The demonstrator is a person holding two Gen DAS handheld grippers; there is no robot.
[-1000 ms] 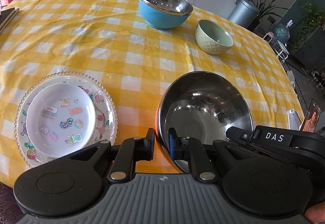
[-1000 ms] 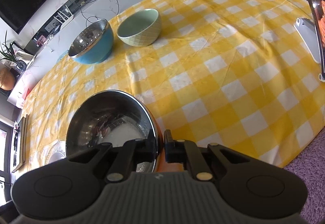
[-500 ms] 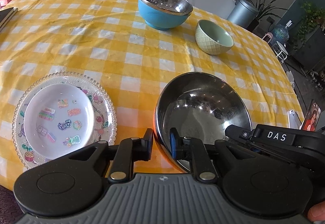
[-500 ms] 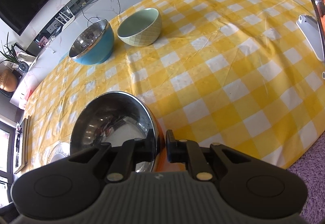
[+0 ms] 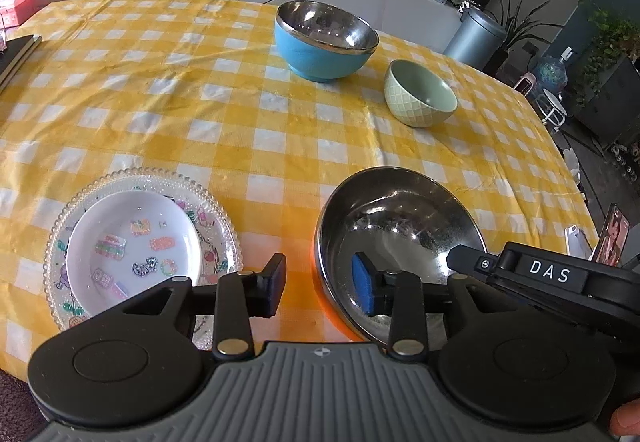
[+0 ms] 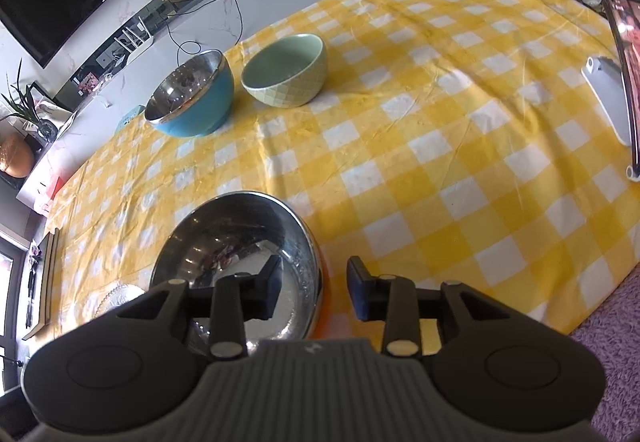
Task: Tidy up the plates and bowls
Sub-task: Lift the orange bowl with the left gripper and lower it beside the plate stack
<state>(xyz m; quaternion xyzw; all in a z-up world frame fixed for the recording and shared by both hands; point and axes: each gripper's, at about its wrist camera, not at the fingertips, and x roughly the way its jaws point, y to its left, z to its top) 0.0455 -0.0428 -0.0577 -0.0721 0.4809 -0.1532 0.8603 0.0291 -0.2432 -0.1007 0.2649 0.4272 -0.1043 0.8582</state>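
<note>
The orange steel bowl (image 5: 400,238) sits upright, mouth up, on my yellow checked cloth (image 5: 240,113), just right of the plate stack. It's round, so no long axis. My left gripper (image 5: 320,288) straddles its near-left rim, jaws apart; my right gripper (image 6: 314,290) straddles the near-right rim, also spread. Half a second ago both were pinched on that rim. Only my left view shows the small white plate (image 5: 132,250) inside the beaded glass plate (image 5: 224,222); the phone (image 6: 624,53) shows best from the right. The blue bowl (image 5: 324,41) and green bowl (image 5: 420,93) stand well beyond.

Yellow-white checked tablecloth (image 5: 280,113), blue bowl (image 5: 324,53), pale-green bowl (image 5: 420,97).
</note>
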